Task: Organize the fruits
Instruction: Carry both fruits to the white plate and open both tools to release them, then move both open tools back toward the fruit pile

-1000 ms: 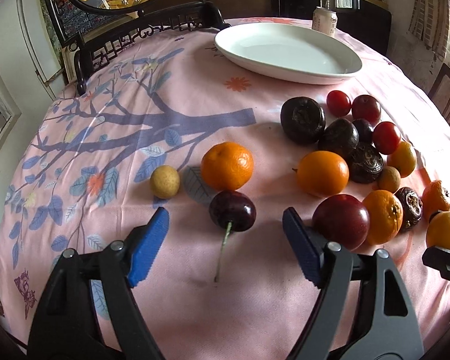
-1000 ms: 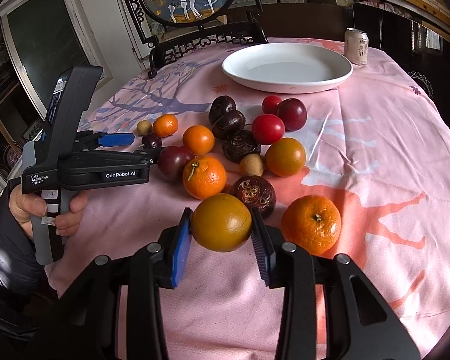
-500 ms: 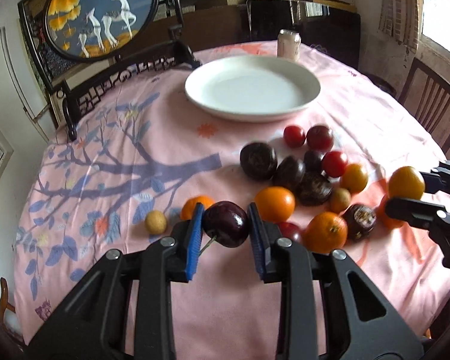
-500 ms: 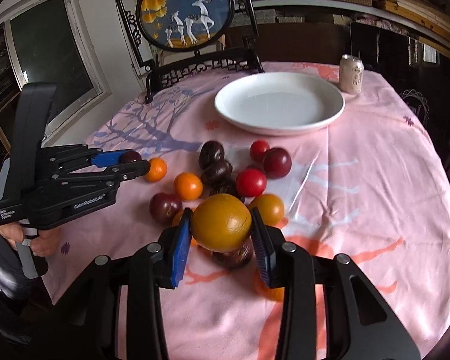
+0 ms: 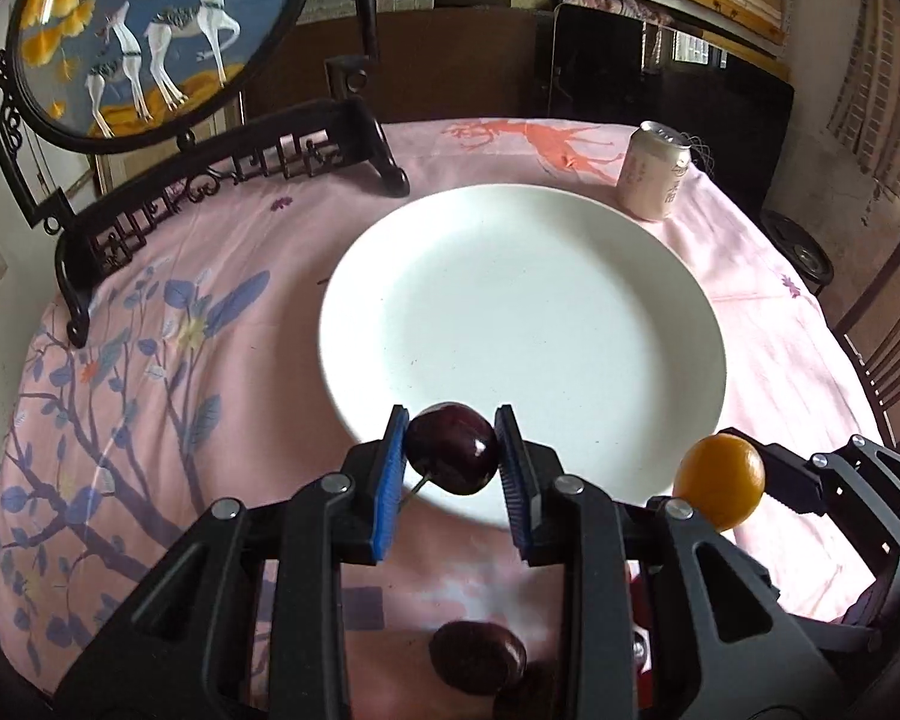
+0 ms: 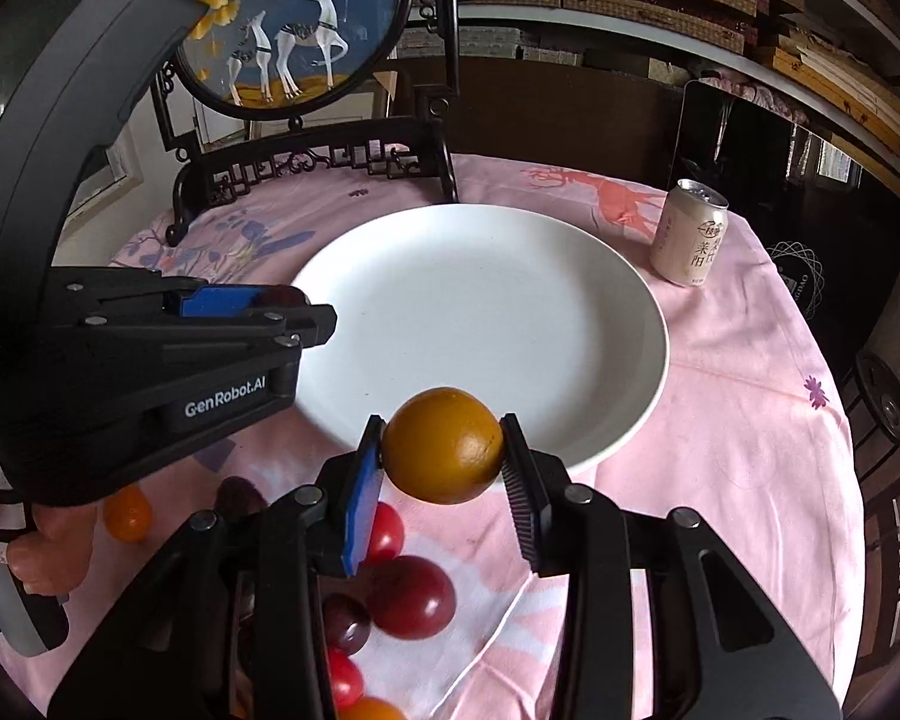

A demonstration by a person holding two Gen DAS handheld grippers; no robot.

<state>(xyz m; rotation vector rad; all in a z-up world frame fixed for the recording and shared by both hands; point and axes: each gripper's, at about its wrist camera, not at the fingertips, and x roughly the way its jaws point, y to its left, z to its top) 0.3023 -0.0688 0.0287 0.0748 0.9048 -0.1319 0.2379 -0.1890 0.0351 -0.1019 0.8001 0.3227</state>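
Observation:
My left gripper [image 5: 450, 461] is shut on a dark cherry [image 5: 452, 447] with its stem hanging down, held above the near rim of the white plate [image 5: 522, 276]. My right gripper [image 6: 443, 447] is shut on an orange-yellow fruit [image 6: 443, 444], held above the plate's [image 6: 480, 300] near rim. The right gripper and its fruit [image 5: 720, 481] show at the right of the left wrist view. The left gripper [image 6: 282, 312] shows at the left of the right wrist view, at the plate's left edge; the cherry is barely seen there. The plate holds nothing.
Several red, dark and orange fruits [image 6: 411, 597] lie on the pink tablecloth [image 6: 720, 420] below the right gripper. A drink can [image 6: 689, 234] stands beyond the plate on the right. A round deer screen on a black stand [image 5: 150, 24] stands at the far left. A chair [image 5: 888, 330] is at the right.
Both grippers have moved forward and up from the fruit pile to the plate's near rim, each still holding its fruit. One second ago the left gripper was open around the cherry.

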